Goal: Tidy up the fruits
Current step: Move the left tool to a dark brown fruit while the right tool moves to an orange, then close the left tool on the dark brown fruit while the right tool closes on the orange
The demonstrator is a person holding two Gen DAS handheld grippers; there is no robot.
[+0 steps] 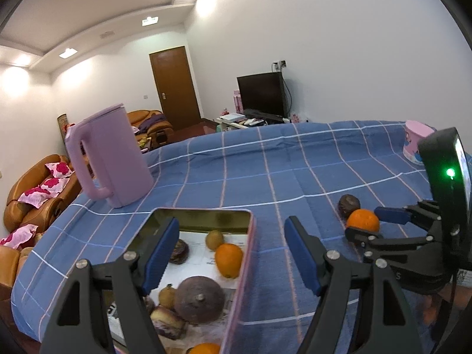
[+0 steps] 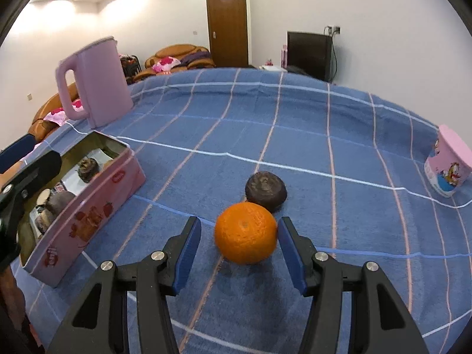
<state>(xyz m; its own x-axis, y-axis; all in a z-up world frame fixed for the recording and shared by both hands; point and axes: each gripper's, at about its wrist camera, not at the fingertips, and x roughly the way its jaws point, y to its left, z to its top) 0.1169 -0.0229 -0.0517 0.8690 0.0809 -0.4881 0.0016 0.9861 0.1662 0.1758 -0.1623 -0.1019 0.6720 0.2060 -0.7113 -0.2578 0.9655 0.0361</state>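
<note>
An orange [image 2: 245,232] lies on the blue checked cloth, with a dark brown round fruit [image 2: 266,190] touching it just behind. My right gripper [image 2: 239,236] is open, its two blue pads on either side of the orange, the right pad touching or nearly touching it. The same orange [image 1: 362,220] and dark fruit [image 1: 349,205] show at the right of the left wrist view. A pink tin box [image 2: 88,215] holds several fruits, among them an orange [image 1: 229,259] and a large brown fruit [image 1: 199,299]. My left gripper [image 1: 231,253] is open and empty above the tin's right wall [image 1: 246,265].
A pink kettle [image 2: 94,82] stands at the table's far left, behind the tin. A pink printed cup [image 2: 448,162] stands at the right edge. Sofas, a door and a TV are beyond the table.
</note>
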